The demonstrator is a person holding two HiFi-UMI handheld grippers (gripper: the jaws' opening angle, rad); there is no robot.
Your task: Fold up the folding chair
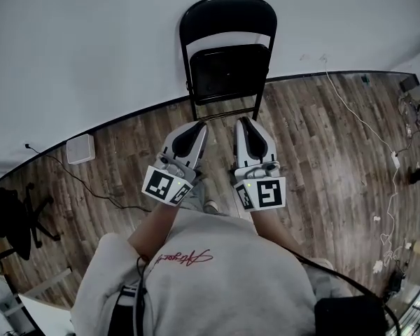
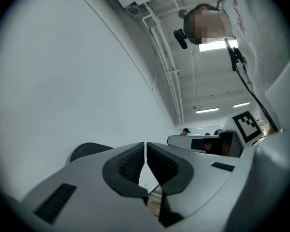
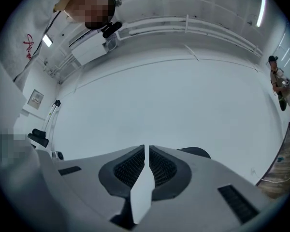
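The black folding chair [image 1: 229,72] stands upright against the white wall, its seat flat up against the frame. Both grippers are held close in front of the person's chest, short of the chair and not touching it. My left gripper [image 1: 196,128] has its pads together with nothing between them. My right gripper [image 1: 246,124] is also shut and empty. In the left gripper view the jaws [image 2: 145,158] point at the wall, with the chair's rounded top [image 2: 87,151] just behind the left finger. The right gripper [image 3: 147,161] likewise points at the wall, the chair's top [image 3: 195,152] peeking over its right finger.
A small white box [image 1: 80,148] sits at the wall on the left. A black office chair [image 1: 14,219] stands at the far left. A white cable [image 1: 367,128] runs over the wooden floor on the right, near clutter [image 1: 416,93]. A person [image 3: 279,88] stands far off.
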